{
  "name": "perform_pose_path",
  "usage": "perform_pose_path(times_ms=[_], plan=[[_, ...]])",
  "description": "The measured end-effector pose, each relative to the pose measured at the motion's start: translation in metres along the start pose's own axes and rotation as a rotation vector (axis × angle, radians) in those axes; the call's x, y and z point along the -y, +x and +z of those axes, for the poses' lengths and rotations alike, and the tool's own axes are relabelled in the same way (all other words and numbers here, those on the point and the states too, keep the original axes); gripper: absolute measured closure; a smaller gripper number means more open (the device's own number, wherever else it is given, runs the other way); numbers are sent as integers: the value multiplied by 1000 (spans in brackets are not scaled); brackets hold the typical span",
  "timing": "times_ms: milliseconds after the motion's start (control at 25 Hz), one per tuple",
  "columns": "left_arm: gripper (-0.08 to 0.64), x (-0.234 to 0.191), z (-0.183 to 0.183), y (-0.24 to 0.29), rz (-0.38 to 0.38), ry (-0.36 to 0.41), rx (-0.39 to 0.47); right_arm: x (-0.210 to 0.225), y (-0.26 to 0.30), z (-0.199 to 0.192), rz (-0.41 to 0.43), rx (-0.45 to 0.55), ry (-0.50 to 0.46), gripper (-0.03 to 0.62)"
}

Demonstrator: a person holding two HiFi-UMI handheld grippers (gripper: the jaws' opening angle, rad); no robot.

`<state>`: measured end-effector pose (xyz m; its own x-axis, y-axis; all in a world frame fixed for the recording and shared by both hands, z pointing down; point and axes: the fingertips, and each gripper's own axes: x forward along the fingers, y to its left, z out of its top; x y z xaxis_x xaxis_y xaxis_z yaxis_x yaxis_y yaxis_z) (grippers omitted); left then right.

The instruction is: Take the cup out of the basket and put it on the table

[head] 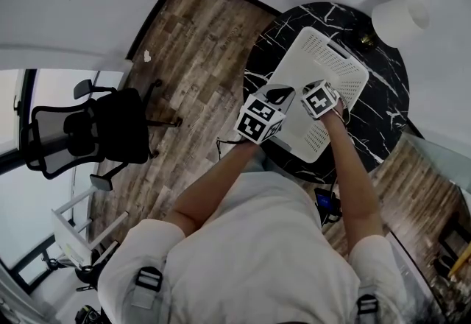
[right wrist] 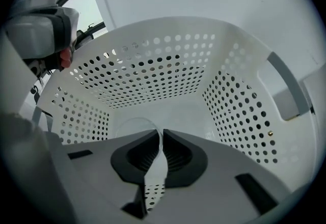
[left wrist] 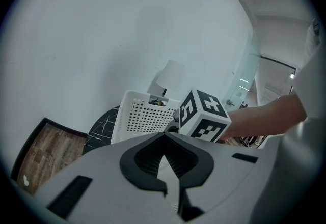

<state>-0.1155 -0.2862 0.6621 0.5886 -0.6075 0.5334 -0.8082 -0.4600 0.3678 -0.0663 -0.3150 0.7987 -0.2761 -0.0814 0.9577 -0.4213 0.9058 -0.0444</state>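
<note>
Seen from above the head, a person in a white top reaches both arms over a round black marble counter (head: pixel 383 94) at 1 o'clock in the frame. A white perforated basket (head: pixel 346 72) sits on it, filling most of the counter's middle.

The right tongs (right wrist: pixel 160 134) are down inside the basket, toward its 6 o'clock side. The right gripper view shows the dotted walls all round and the plain floor below. The jaws are pressed almost together on the thin wall of a clear cup (right wrist: pixel 133 125). Its round rim curves out at 10 o'clock from the jaw tips. The cup is inside the basket, low near the floor. Whether it touches the floor cannot be told.

The left tongs (left wrist: pixel 163 139) are at the basket's 8 o'clock edge, just beside the right ones. The left gripper view shows their jaw tips together, with nothing between them. That view looks across the basket's outer wall, with the right tongs' marker cube at 2 o'clock from the jaw tips.

A lamp (head: pixel 399 18) with a white shade stands at the counter's 1 o'clock edge, against a pale wall. A black office chair (head: pixel 110 127) stands on the wood floor (head: pixel 199 35) at 9 o'clock, well apart from the counter.
</note>
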Motion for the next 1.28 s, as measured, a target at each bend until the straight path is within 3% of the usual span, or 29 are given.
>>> perform_pose_path(times_ms=[400, 840, 1280], plan=[[555, 9, 7, -5, -13, 18, 11, -2, -55, 6, -6, 80, 38, 566], [555, 40, 31, -23, -46, 78, 57, -10, -152, 16, -96, 270, 29, 566], [555, 89, 67, -55, -85, 183, 135, -34, -249, 1, -179, 401, 31, 566]])
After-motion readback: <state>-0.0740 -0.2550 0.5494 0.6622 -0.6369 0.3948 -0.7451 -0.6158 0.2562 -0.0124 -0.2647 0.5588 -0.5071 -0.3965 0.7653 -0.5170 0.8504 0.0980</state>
